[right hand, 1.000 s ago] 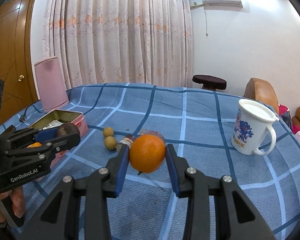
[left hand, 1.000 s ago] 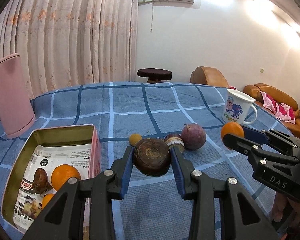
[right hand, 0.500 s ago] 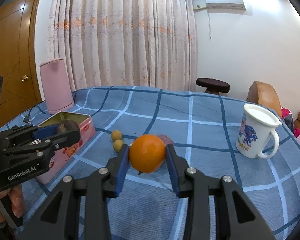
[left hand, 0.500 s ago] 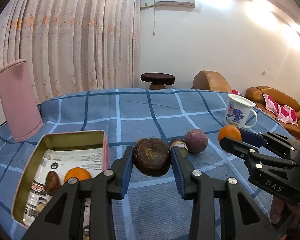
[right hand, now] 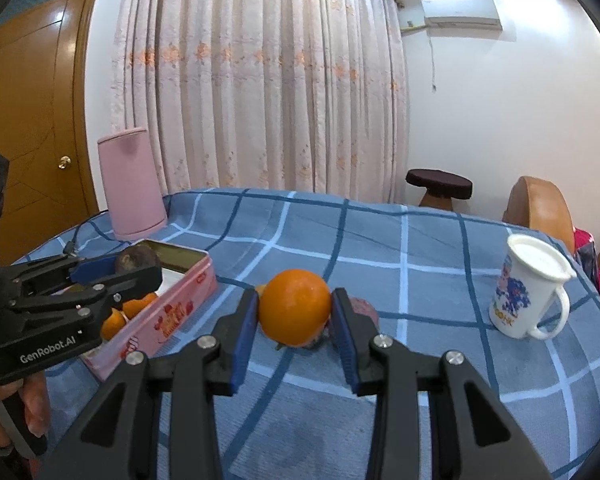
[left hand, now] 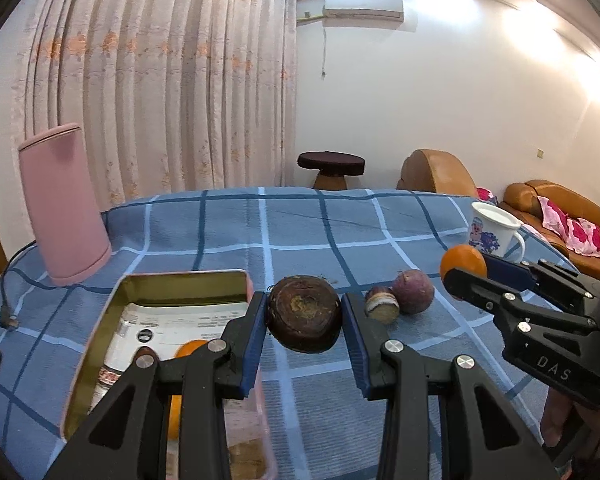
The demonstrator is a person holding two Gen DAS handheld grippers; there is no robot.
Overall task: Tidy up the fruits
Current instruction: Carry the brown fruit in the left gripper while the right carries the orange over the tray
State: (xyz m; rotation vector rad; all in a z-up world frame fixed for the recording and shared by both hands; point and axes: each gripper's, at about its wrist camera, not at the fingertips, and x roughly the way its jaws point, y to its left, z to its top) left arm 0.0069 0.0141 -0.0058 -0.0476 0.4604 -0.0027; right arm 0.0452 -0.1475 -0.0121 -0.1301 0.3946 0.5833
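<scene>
The left gripper point(left hand: 304, 322) clamps a dark brown fruit point(left hand: 304, 314) at lower centre, above the pink tin's point(left hand: 180, 280) right edge. The right gripper point(right hand: 294, 314) grips an orange point(right hand: 294, 307) mid-frame. Beyond, a purple fruit point(left hand: 413, 291) lies on the checked cloth point(left hand: 292, 232); a mug point(right hand: 526, 294) stands right.

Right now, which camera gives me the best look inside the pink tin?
The left wrist view: it looks down into the pink tin, showing the printed paper liner and an orange behind the left gripper. The right wrist view shows mostly the tin's outer side wall, its inside largely blocked.
</scene>
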